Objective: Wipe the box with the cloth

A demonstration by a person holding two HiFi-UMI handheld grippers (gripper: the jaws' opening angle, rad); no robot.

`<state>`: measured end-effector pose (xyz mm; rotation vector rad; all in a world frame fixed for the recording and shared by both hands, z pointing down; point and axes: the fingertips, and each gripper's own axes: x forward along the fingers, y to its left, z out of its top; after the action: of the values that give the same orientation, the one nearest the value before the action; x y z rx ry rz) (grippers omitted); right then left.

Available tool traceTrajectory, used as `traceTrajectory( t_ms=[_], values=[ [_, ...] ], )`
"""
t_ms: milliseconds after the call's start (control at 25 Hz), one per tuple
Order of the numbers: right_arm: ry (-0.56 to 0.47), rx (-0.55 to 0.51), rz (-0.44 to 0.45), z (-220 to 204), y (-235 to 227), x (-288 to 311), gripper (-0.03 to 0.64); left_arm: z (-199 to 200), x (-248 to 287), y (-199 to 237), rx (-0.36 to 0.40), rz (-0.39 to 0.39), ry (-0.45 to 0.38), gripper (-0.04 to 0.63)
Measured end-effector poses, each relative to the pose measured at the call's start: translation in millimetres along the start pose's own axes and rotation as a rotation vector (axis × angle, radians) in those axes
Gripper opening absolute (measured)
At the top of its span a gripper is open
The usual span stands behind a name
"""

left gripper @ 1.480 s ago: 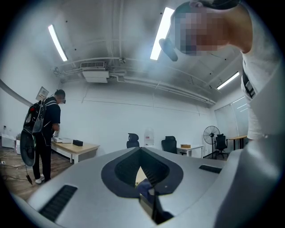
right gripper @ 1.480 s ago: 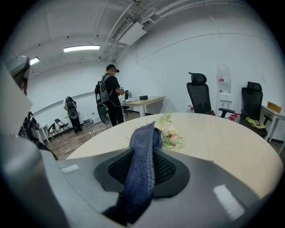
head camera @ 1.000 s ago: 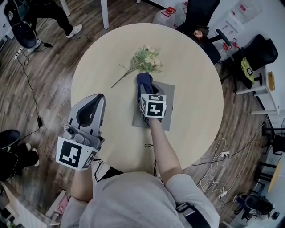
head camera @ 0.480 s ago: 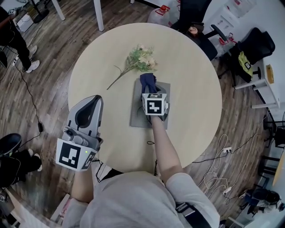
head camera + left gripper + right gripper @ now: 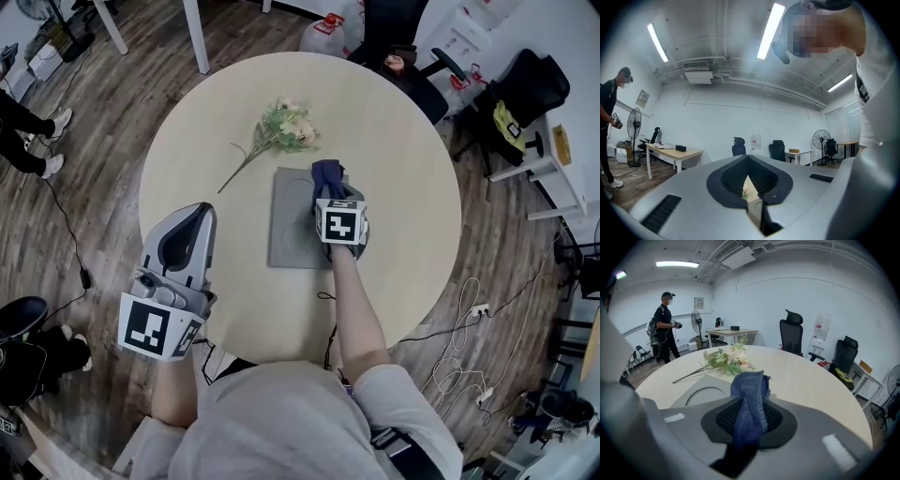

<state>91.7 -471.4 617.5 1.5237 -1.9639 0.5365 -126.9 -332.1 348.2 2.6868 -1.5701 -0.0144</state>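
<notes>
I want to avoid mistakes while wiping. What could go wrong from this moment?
1. Nothing steadies the box: the left tool is away from it, shut and empty, so a wiping push may slide the box.
2. The right tool pinches the cloth near the box's far edge; a stroke further out may leave the box.
3. The flowers lie just beyond that edge and could be swept.

On the table (image 5: 412, 234) we find the box (image 5: 291, 234) at the centre, the flower sprig (image 5: 281, 127) just behind it, and the cloth (image 5: 327, 174) on its far right corner, between the jaws of the right gripper (image 5: 330, 190). We log the left gripper (image 5: 200, 212) over the near left edge, well apart.
</notes>
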Motion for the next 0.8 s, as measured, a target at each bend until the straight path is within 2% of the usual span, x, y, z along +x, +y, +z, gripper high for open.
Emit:
traceTrajectory(
  t_ms=[400, 600, 800],
  values=[
    [0.027, 0.054, -0.089, -24.0, -54.7, -15.1, 0.078, 4.3, 5.9, -11.6, -0.001, -0.031, -0.018, 0.009],
    [-0.007, 0.066, -0.083, -14.3, -51.0, -29.7, 0.078, 7.9, 3.1, -15.4, 0.003, -0.04, -0.028, 0.009],
    [-0.076, 0.096, -0.002, 4.8, -16.7, -48.0, 0.078, 12.8, -2.1, -14.1, -0.001, -0.038, -0.042, 0.009]
  ],
)
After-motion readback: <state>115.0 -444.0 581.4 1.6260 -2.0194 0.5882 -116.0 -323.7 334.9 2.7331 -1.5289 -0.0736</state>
